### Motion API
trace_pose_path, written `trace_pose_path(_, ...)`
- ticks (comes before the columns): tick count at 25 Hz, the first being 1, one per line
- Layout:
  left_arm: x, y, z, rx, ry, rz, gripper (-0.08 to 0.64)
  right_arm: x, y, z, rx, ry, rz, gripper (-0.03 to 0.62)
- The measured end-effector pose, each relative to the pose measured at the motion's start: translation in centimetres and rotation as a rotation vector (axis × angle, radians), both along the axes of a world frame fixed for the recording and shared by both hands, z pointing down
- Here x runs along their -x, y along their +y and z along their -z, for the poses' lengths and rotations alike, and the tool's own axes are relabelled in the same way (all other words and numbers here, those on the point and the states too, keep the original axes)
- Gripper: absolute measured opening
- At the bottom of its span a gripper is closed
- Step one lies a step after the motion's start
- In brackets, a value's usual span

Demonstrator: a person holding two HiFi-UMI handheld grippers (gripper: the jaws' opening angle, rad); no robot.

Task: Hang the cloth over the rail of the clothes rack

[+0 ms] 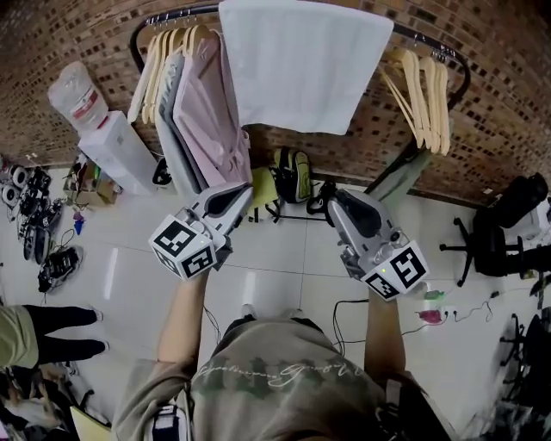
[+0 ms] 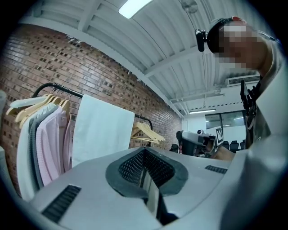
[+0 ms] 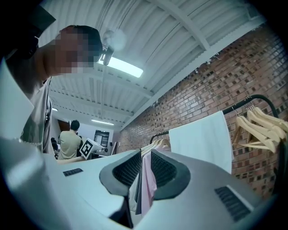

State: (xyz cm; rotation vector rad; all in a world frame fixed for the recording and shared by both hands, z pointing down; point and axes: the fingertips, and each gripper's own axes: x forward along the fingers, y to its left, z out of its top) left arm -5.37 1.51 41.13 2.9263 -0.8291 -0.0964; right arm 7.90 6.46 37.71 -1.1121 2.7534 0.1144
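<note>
Lowest in the head view, the script across the person's shirt [image 1: 284, 375] is too small to read. The left gripper [image 1: 244, 195] has its fingers closed on nothing. The right gripper [image 1: 332, 195] holds its fingers a narrow slit apart, empty, with distant pink clothes [image 3: 148, 184] showing through. Well beyond both, the white cloth [image 1: 301, 65] hangs over the rail [image 1: 172, 15] and hides its middle, between pink clothes and bare hangers [image 1: 424, 95]. Far left, the red label on the water jug [image 1: 76, 96] is unreadable.

Open floor [image 1: 275, 254] before the full rack [image 1: 181, 14]
</note>
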Motion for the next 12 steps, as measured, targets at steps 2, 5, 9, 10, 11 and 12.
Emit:
trace_pose_path(2, 0.9, 0.1, 0.1, -0.008, 0.001, 0.0, 0.005, 1.0, 0.2, -0.2, -0.002, -0.002, -0.009, 0.071)
trace_pose_path(5, 1.7, -0.1, 0.1, -0.016, 0.003, 0.019, 0.006, 1.7, -0.2, -0.8, -0.005, 0.029, -0.035, 0.071)
trace_pose_path(9, 1.8, -0.2, -0.4, 0.002, 0.011, 0.027, 0.005, 1.4, -0.8, -1.2, 0.014, 0.012, -0.075, 0.071)
trace_pose_path(10, 1.9, -0.1, -0.5, 0.001, 0.006, 0.028, 0.006, 1.5, -0.9, -1.3, 0.018, 0.008, -0.082, 0.071)
trace_pose_path(11, 2.1, -0.1, -0.5, 0.001, 0.003, 0.029, 0.005, 1.7, -0.9, -1.5, 0.021, 0.006, -0.088, 0.071)
trace_pose_path(12, 2.3, 0.0, -0.6, 0.001, -0.001, 0.03, 0.006, 1.9, -0.9, -1.7, 0.025, 0.005, -0.095, 0.071)
